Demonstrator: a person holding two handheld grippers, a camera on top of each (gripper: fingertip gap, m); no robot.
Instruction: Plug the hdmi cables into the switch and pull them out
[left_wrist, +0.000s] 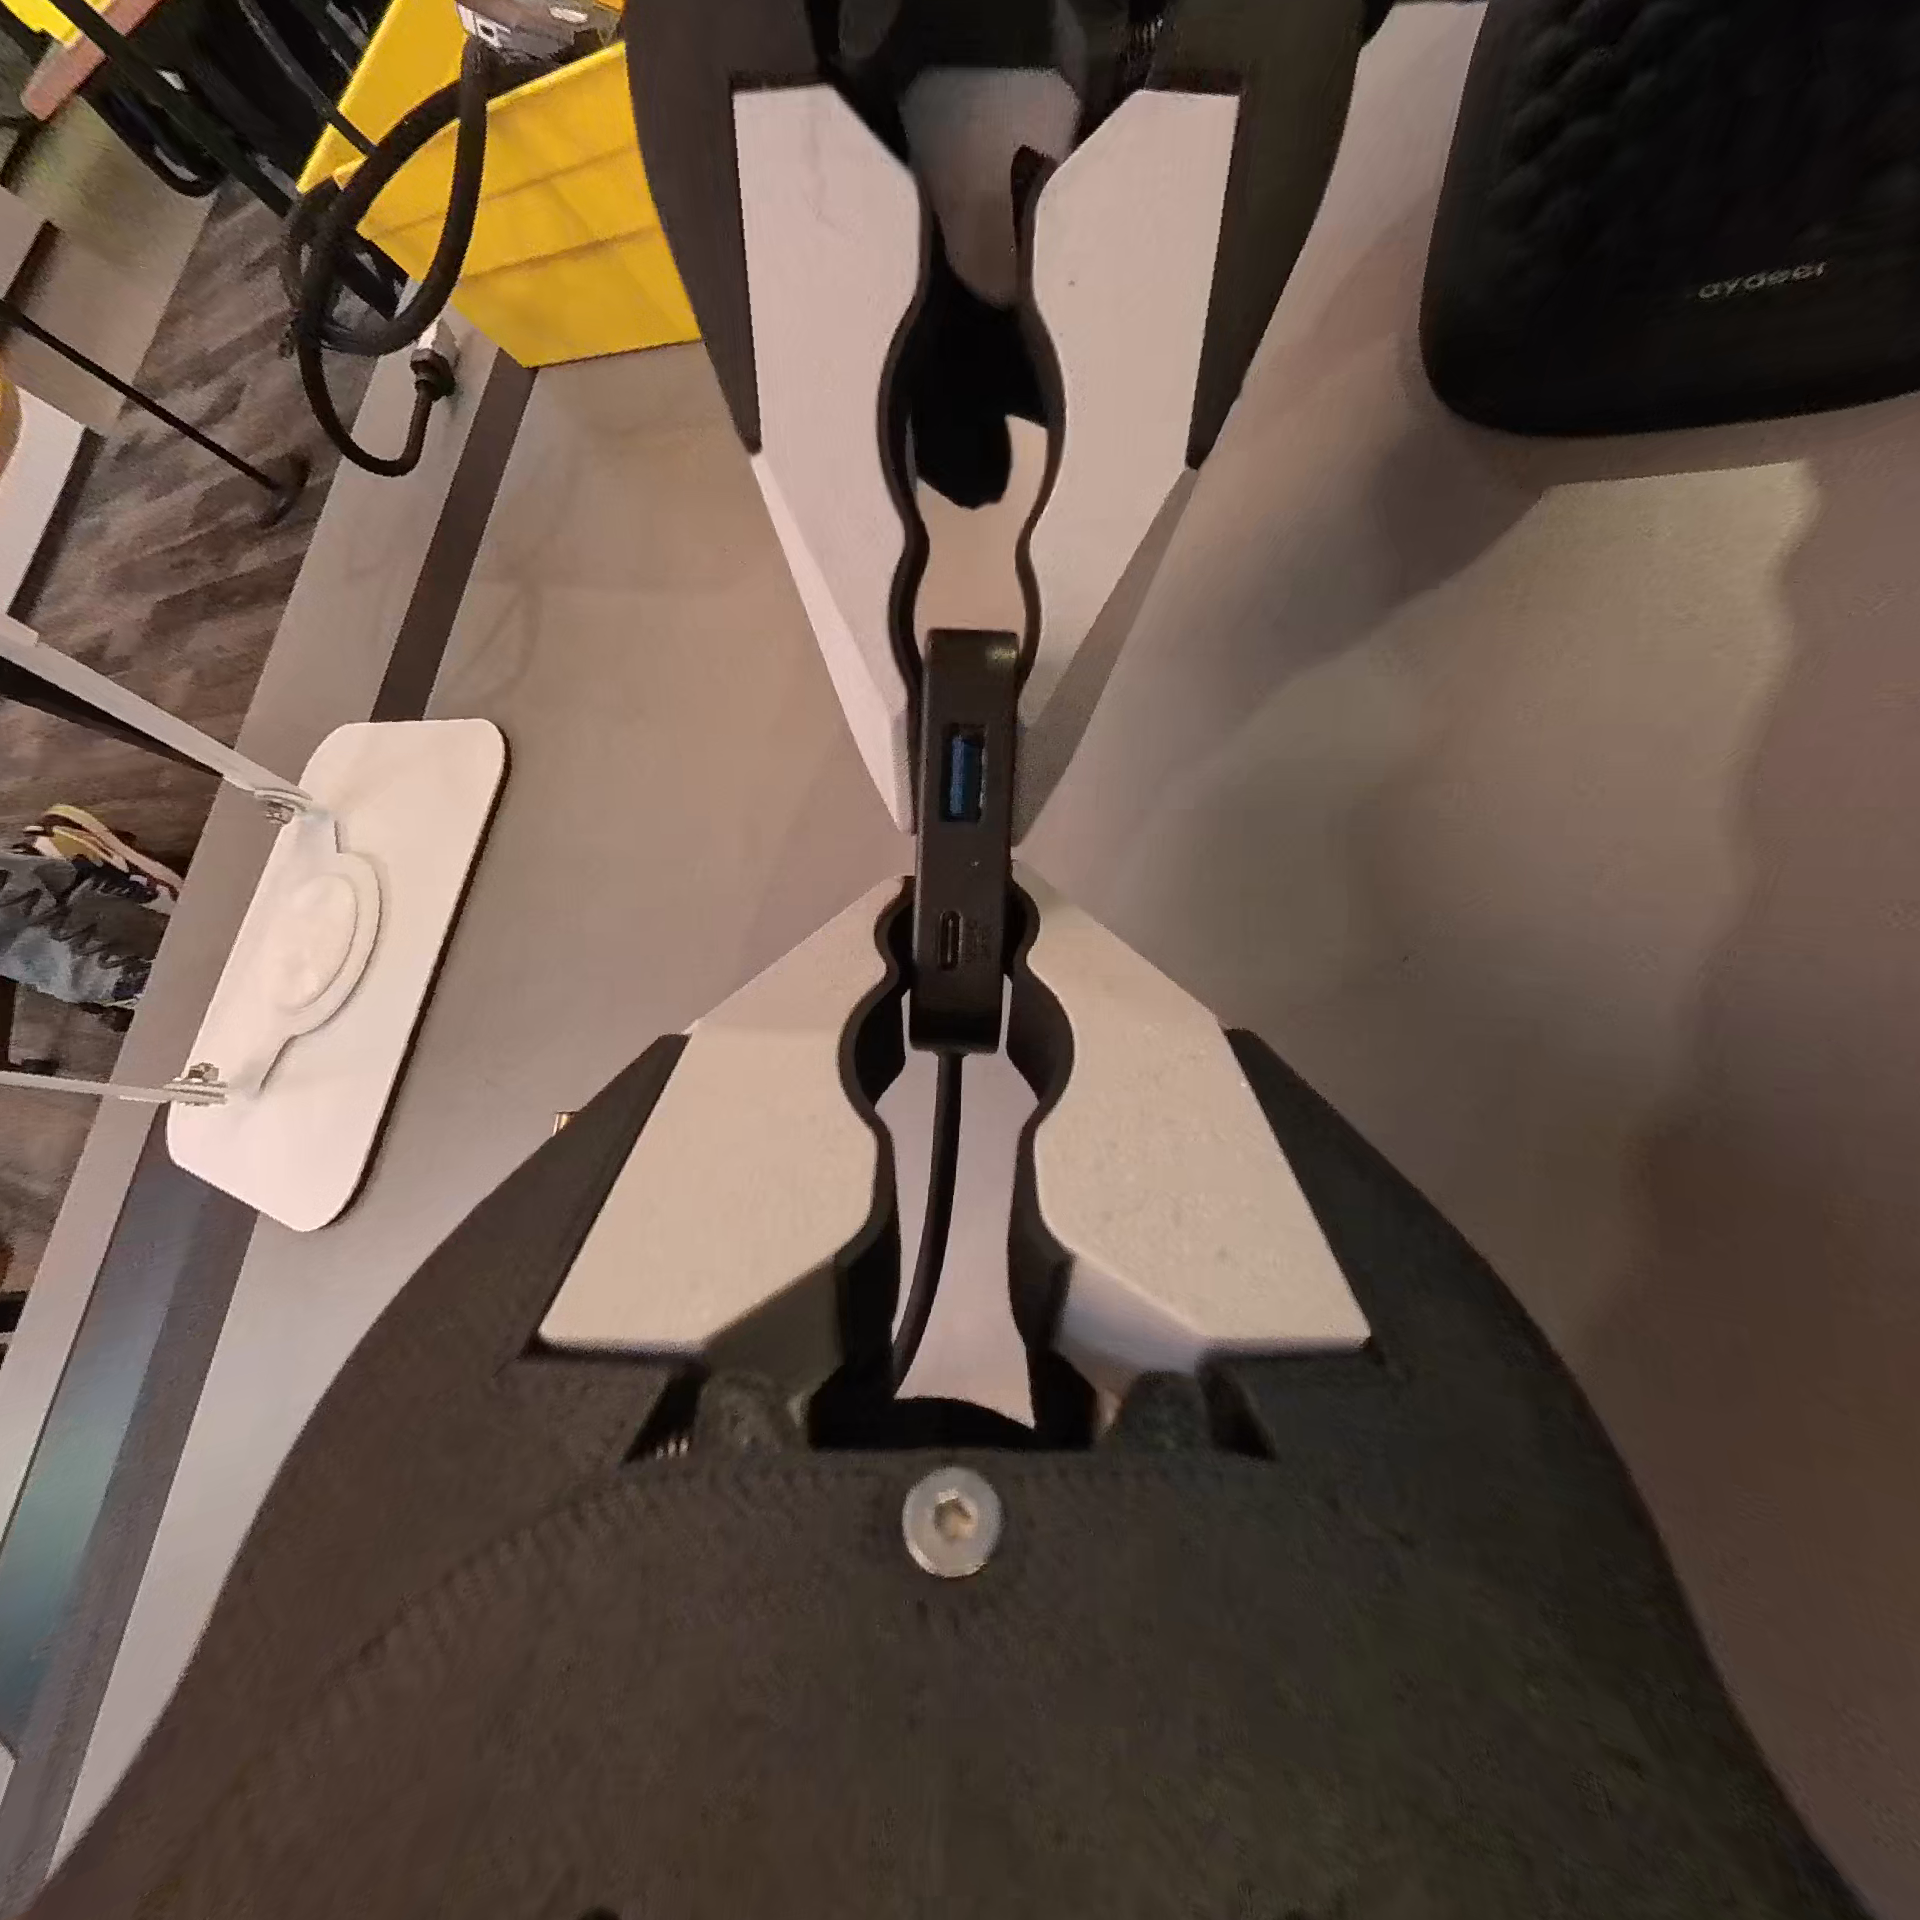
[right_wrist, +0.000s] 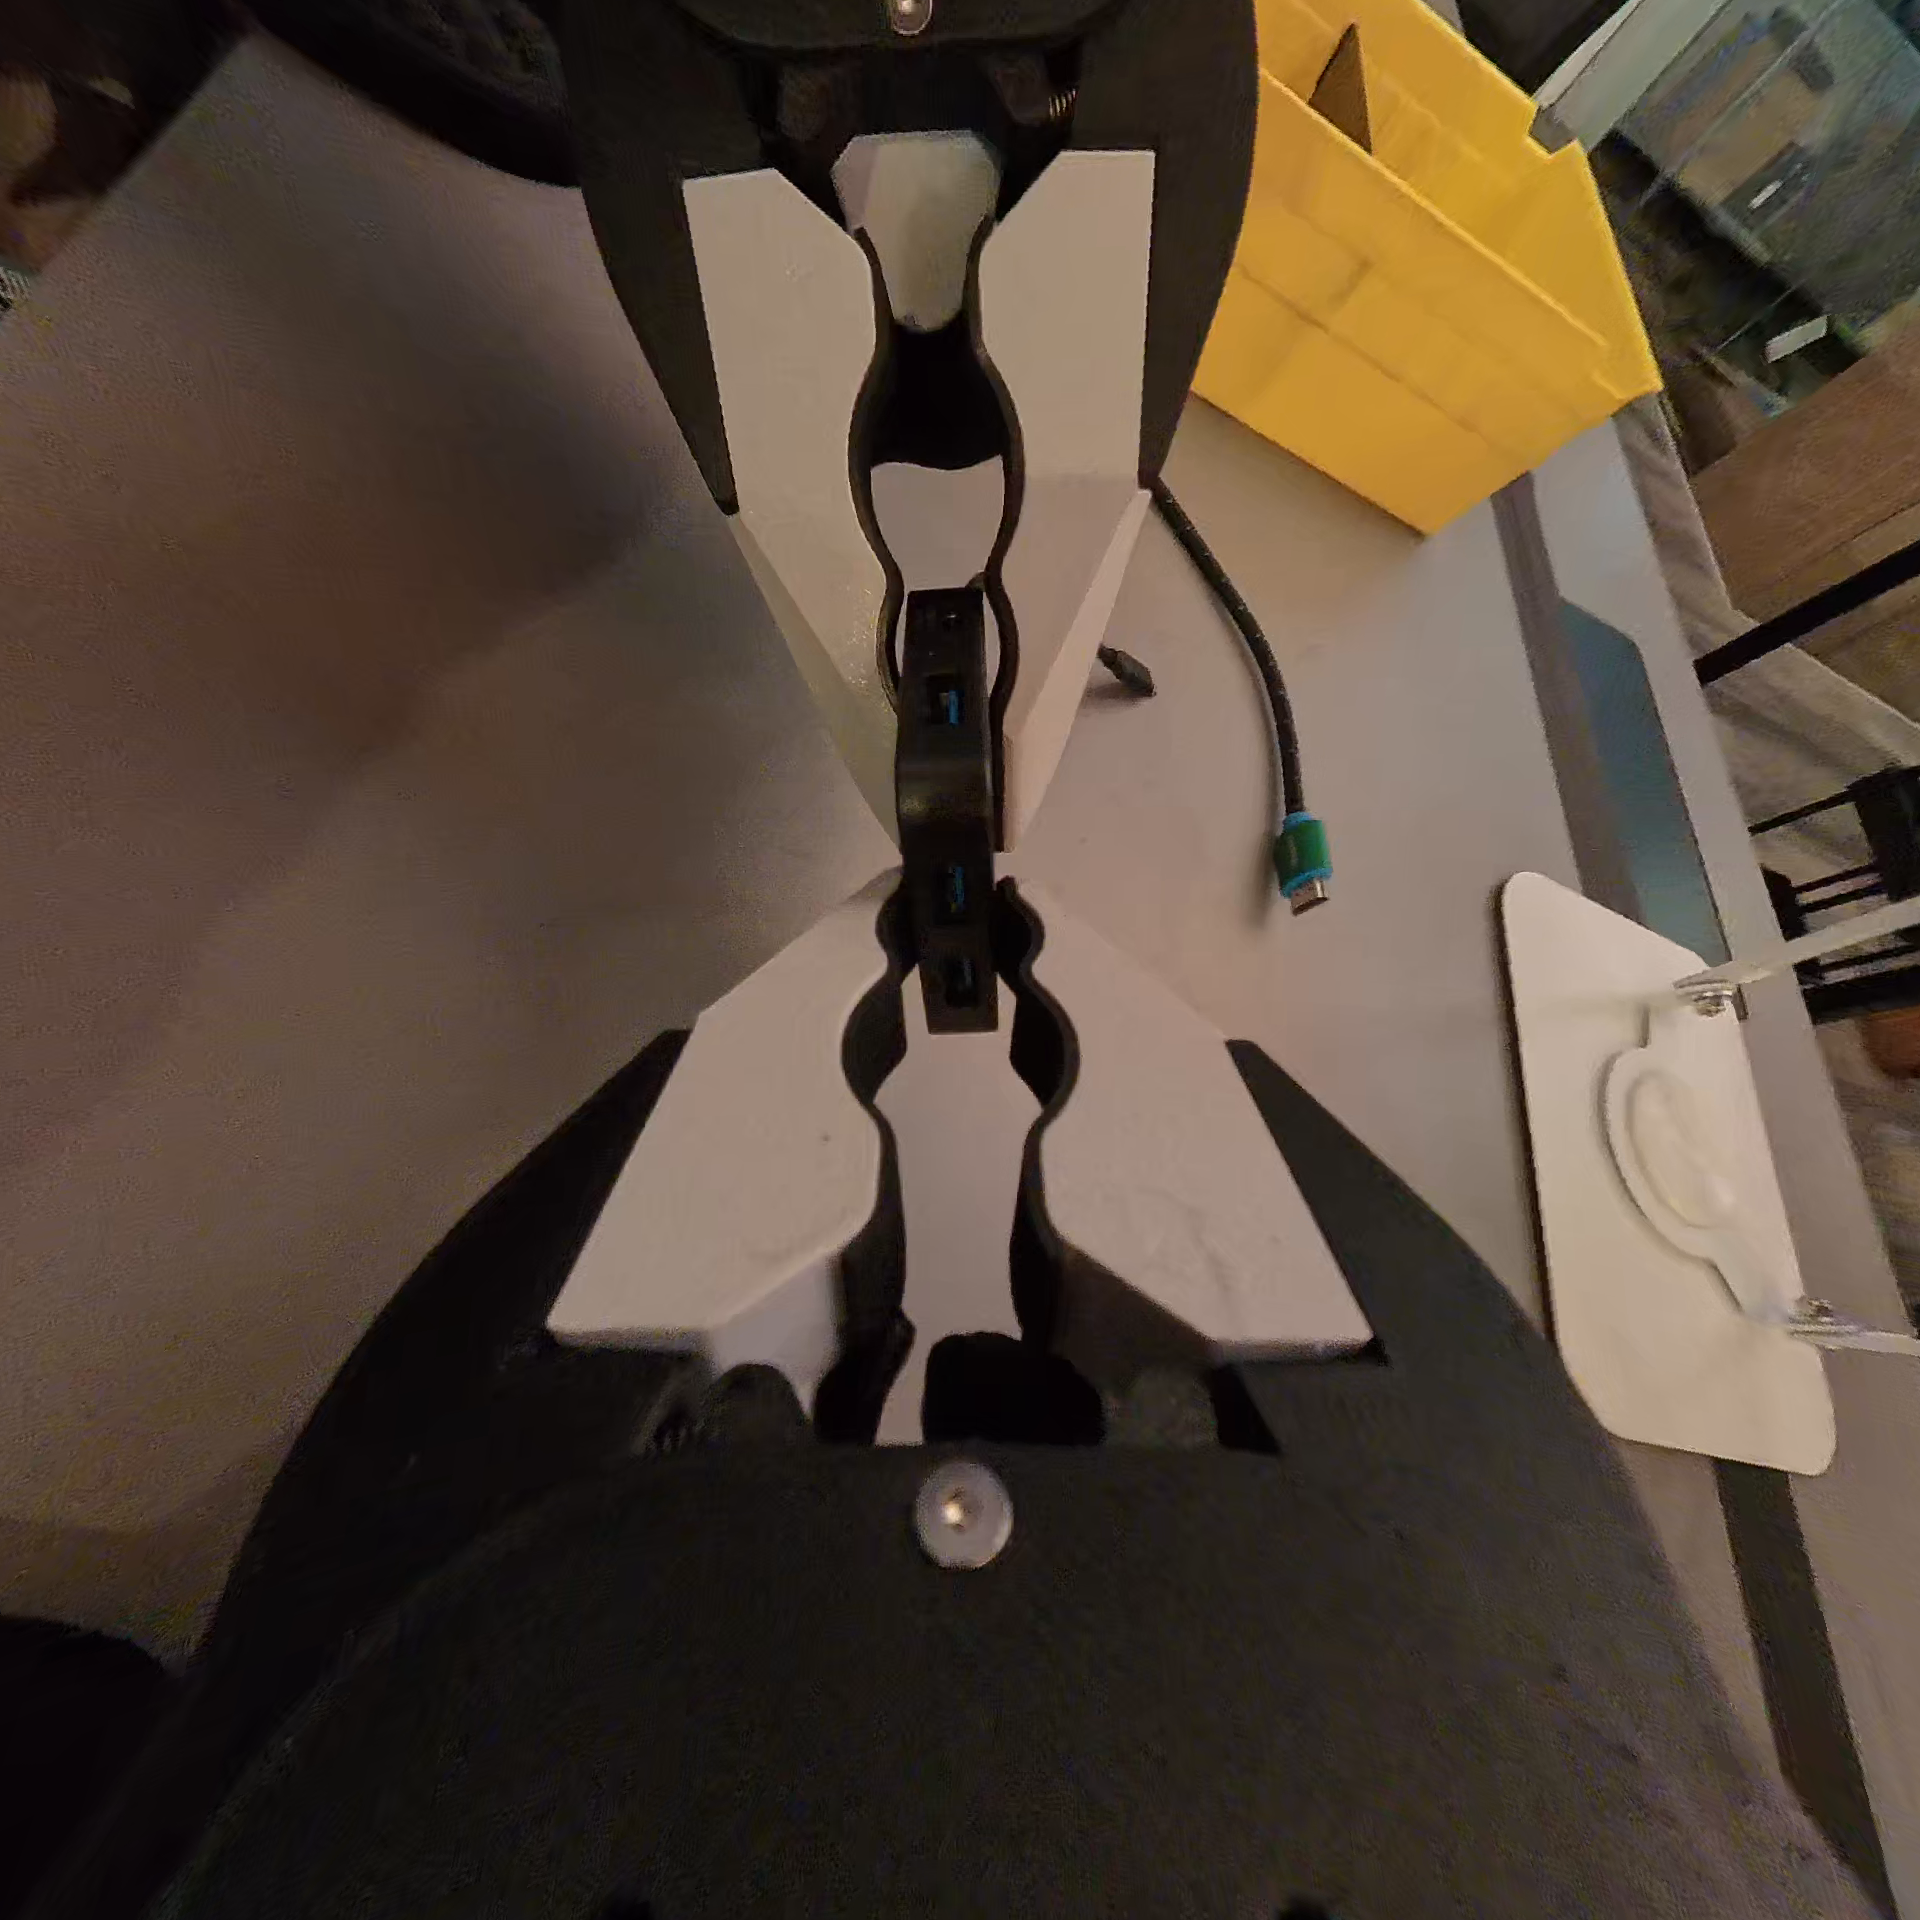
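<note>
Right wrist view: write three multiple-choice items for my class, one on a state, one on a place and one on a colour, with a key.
1. The right hand-held gripper is:
A. open
B. shut on the switch
C. shut on a cable

2. The green-collared cable plug is:
A. lying on the table, apart from the switch
B. pushed into the switch
C. hanging in the air

3. The bin at the far table edge is:
A. red
B. yellow
C. white

Key:
1 B: its fingers close on the near end of the black switch.
2 A: the plug rests on the grey tabletop to the right, with bare table between it and the switch.
3 B: the bin's walls are plainly yellow.
</note>
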